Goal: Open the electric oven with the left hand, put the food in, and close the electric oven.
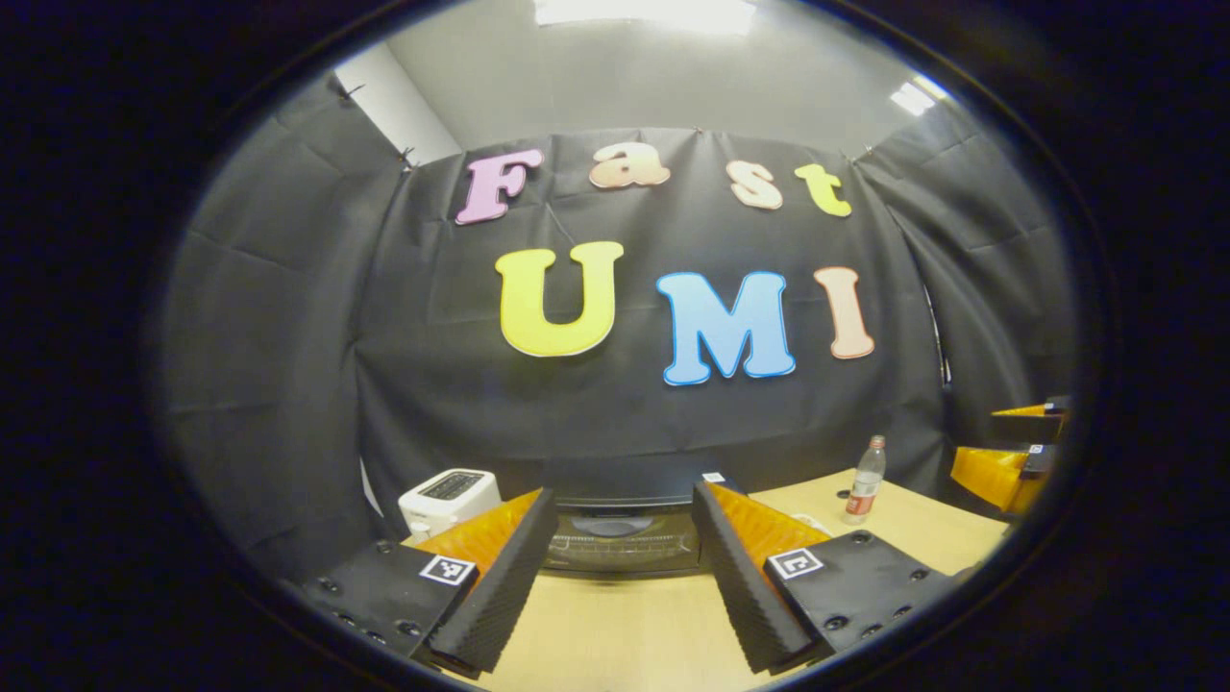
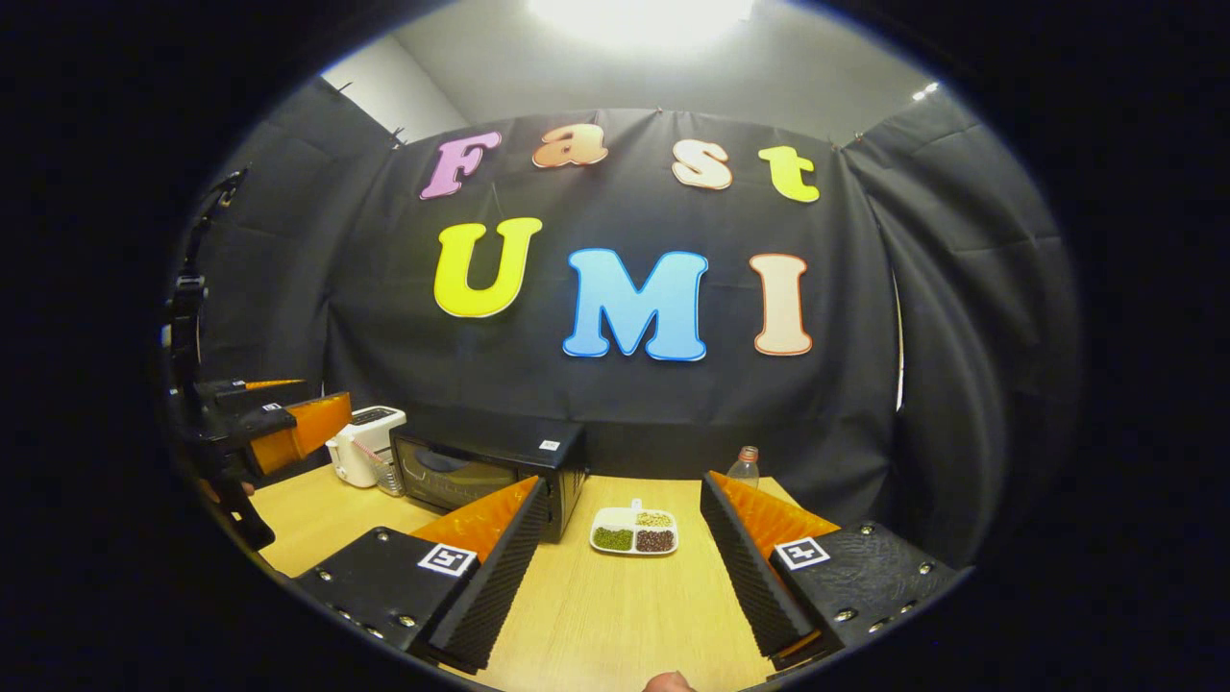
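While both grippers hang above the wooden table (image 2: 615, 605), the electric oven (image 2: 485, 471) stands closed at the back left of the right gripper view, at about 10 o'clock from the right gripper (image 2: 625, 586). A white toaster (image 2: 363, 444) sits just beside the oven's left side. The left gripper (image 2: 288, 428), seen at 9 o'clock near the table's left edge, has its fingers apart and grips nothing. A divided food tray (image 2: 634, 531) lies on bare tabletop just right of the oven, at 12 o'clock between the right gripper's spread, empty fingers. A plastic bottle (image 2: 743, 467) stands behind the tray near the wall, at 1 o'clock. Bare tabletop lies in front of the oven door and around the tray.

In the left gripper view, the oven's glass door lies straight ahead at 12 o'clock.
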The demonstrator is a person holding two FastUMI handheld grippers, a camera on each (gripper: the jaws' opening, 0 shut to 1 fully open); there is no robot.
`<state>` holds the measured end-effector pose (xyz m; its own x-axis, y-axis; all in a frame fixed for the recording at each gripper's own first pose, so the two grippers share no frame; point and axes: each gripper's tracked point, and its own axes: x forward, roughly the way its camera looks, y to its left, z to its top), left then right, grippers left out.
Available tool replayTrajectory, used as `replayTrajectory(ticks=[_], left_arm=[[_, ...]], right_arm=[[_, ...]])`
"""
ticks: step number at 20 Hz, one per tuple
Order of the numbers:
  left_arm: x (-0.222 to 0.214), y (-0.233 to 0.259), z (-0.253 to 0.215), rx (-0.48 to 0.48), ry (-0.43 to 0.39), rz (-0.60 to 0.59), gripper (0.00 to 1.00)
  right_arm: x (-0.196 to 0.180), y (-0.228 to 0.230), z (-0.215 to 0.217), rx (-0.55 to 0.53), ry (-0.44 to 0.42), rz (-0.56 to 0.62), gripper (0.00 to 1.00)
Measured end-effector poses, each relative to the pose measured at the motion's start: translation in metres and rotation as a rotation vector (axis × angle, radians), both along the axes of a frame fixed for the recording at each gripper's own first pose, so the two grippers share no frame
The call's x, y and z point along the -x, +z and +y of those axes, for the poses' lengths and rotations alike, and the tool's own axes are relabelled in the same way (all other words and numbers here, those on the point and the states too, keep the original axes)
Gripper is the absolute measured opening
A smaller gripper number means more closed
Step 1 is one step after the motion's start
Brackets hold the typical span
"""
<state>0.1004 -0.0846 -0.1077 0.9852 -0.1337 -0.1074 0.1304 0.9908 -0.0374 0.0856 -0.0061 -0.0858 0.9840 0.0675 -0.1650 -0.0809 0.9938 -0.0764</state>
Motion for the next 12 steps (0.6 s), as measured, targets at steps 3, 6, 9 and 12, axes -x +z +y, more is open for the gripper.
replayTrajectory(ticks=[3, 6, 9, 12], left_arm=[[0.03, 0.022, -0.001, -0.01, 0.017, -0.031, 1.0], [0.057, 0.032, 0.004, -0.015, 0.028, -0.029, 1.0], [0.073, 0.036, 0.012, -0.021, 0.038, -0.039, 1.0], [0.08, 0.035, 0.022, -0.014, 0.041, -0.058, 1.0]], right_arm=[[0.017, 0.021, -0.002, 0.018, 0.039, -0.05, 0.97], [0.028, 0.033, 0.004, 0.019, 0.066, -0.081, 0.97], [0.027, 0.043, 0.011, 0.005, 0.069, -0.093, 0.96], [0.03, 0.044, 0.016, -0.02, 0.072, -0.084, 0.96]])
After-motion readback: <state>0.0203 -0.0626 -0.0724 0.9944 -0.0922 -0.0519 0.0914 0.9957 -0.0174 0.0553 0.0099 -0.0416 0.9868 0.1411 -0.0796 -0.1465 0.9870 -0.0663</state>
